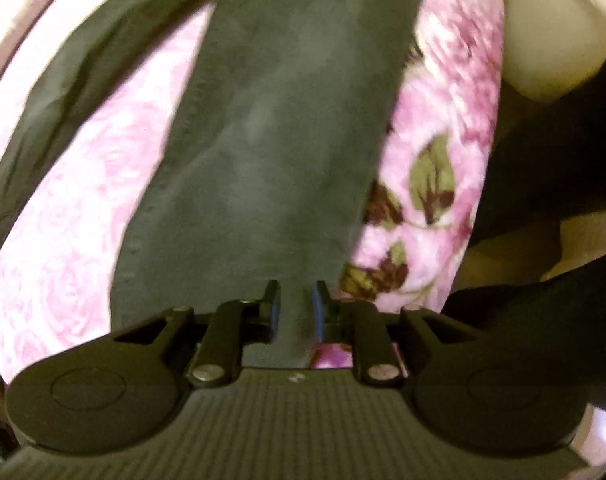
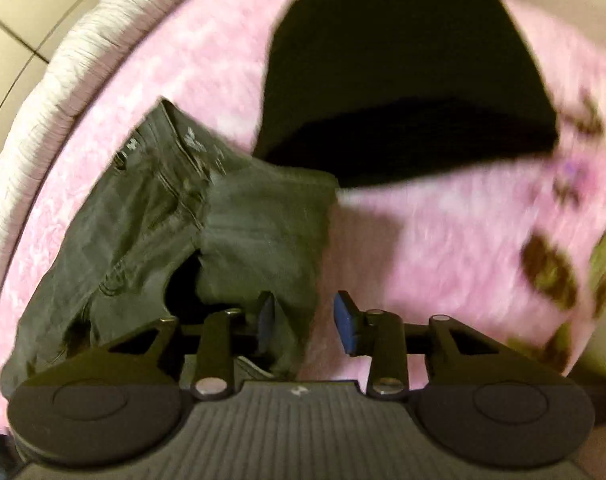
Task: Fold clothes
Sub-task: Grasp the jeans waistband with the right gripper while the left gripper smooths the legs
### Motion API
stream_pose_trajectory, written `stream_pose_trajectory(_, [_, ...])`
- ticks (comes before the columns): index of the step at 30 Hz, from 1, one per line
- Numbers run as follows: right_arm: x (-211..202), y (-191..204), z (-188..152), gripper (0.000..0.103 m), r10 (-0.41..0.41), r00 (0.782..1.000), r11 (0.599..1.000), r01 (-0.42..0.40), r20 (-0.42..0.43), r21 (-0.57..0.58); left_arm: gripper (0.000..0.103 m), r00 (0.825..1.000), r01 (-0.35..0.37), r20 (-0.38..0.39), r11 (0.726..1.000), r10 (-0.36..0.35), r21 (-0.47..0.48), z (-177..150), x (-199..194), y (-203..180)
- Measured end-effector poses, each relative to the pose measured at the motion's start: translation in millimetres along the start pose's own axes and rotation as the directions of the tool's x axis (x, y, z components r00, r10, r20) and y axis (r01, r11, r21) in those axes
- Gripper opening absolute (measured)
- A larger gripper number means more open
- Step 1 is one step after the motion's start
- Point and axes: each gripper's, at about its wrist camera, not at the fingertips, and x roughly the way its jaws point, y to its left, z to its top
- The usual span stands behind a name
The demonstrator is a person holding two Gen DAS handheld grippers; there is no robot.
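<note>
Limp, weighty grey jeans (image 1: 263,140) on bed (image 1: 83,200), best pinched at hems or waistband; left tongs (image 1: 295,312) narrowly parted astride cloth, right tongs (image 2: 303,320) spread.

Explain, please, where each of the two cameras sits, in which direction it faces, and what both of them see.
Left wrist: sits on the left gripper, looks steeply down along its fingers at a grey jeans leg on the pink floral blanket; jaws slightly apart over the cloth.
Right wrist: sits on the right gripper, looks down at the jeans' waist end, a folded black garment beyond; jaws apart, denim beside the left finger.
Shared: the jeans and the blanket. Neither view shows the person's hands.
</note>
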Motion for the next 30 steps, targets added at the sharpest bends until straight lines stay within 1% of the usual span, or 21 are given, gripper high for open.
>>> stream_pose_trajectory(1, [-7.9,6.1,2.7,0.043,-0.014,0.999,1.000,0.015,0.033,-0.026,0.017,1.000,0.005,0.014,1.000,-0.004,-0.022,-0.6,-6.4,6.4])
stream_pose_trajectory(3, [-19.0,19.5,9.5,0.046,-0.029,0.996,0.997,0.035,0.085,-0.065,0.024,0.998,-0.017,0.051,0.998,0.020,-0.059,-1.4,-17.5,25.4])
stream_pose_trajectory(4, [-21.4,26.9,13.0,0.047,-0.024,0.994,0.996,0.032,0.102,-0.080,0.024,0.997,-0.029,0.069,0.997,0.034,-0.077,-1.6,-22.8,35.0])
stream_pose_trajectory(6, [-21.9,44.6,20.2,0.051,0.013,0.993,0.993,0.001,0.116,-0.117,0.025,0.993,-0.064,0.094,0.993,0.073,-0.102,8.9,-23.0,58.4])
stream_pose_trajectory(9, [-21.2,72.3,30.6,0.052,0.073,0.989,0.984,-0.051,0.126,-0.173,0.027,0.981,-0.108,0.148,0.984,0.129,-0.141,29.8,-10.0,91.4])
stream_pose_trajectory(11, [-19.2,91.5,39.4,0.052,0.117,0.986,0.972,-0.089,0.123,-0.216,0.027,0.968,-0.118,0.203,0.983,0.144,-0.139,55.6,3.7,102.0])
stream_pose_trajectory(13, [-8.1,112.7,54.2,0.052,0.164,0.983,0.952,-0.137,0.078,-0.274,0.030,0.956,-0.131,0.247,0.983,0.159,-0.129,86.4,16.7,104.4])
stream_pose_trajectory(15, [8.0,129.1,71.4,0.053,0.195,0.981,0.925,-0.177,0.021,-0.336,0.042,0.941,-0.147,0.291,0.983,0.174,-0.111,119.8,28.0,104.0])
stream_pose_trajectory(16, [16.8,134.6,81.0,0.053,0.205,0.979,0.912,-0.193,-0.007,-0.362,0.045,0.932,-0.158,0.314,0.983,0.181,-0.097,137.2,33.4,101.9])
stream_pose_trajectory(19, [51.6,144.9,110.9,0.056,0.233,0.968,0.875,-0.251,-0.095,-0.414,0.049,0.912,-0.210,0.358,0.978,0.202,-0.018,191.4,51.8,91.7])
stream_pose_trajectory(20, [66.1,146.7,120.8,0.058,0.240,0.963,0.862,-0.271,-0.126,-0.429,0.053,0.906,-0.230,0.366,0.973,0.212,0.007,207.0,59.4,84.5])
stream_pose_trajectory(21, [81.7,147.7,130.3,0.060,0.245,0.957,0.848,-0.289,-0.155,-0.444,0.056,0.903,-0.243,0.373,0.969,0.211,0.039,222.3,66.9,79.2])
stream_pose_trajectory(23, [114.8,147.0,145.7,0.062,0.245,0.946,0.827,-0.319,-0.214,-0.463,0.059,0.899,-0.272,0.385,0.956,0.211,0.111,252.5,83.9,66.5])
stream_pose_trajectory(25, [146.5,144.9,159.0,0.062,0.240,0.934,0.810,-0.343,-0.263,-0.477,0.060,0.905,-0.287,0.371,0.941,0.207,0.177,277.2,103.4,58.7])
stream_pose_trajectory(26, [158.9,142.8,166.5,0.062,0.241,0.931,0.806,-0.349,-0.275,-0.478,0.060,0.910,-0.278,0.368,0.941,0.193,0.194,287.7,110.9,55.0])
stream_pose_trajectory(27, [170.5,140.9,175.5,0.062,0.244,0.927,0.804,-0.358,-0.284,-0.476,0.060,0.913,-0.263,0.368,0.943,0.176,0.202,299.1,115.7,54.1])
stream_pose_trajectory(28, [181.2,138.5,183.1,0.062,0.254,0.920,0.802,-0.372,-0.297,-0.467,0.060,0.912,-0.253,0.376,0.948,0.167,0.193,309.6,116.1,54.4])
stream_pose_trajectory(30, [201.2,133.1,196.4,0.062,0.283,0.902,0.799,-0.410,-0.327,-0.440,0.060,0.912,-0.219,0.386,0.962,0.143,0.162,330.7,115.5,59.4])
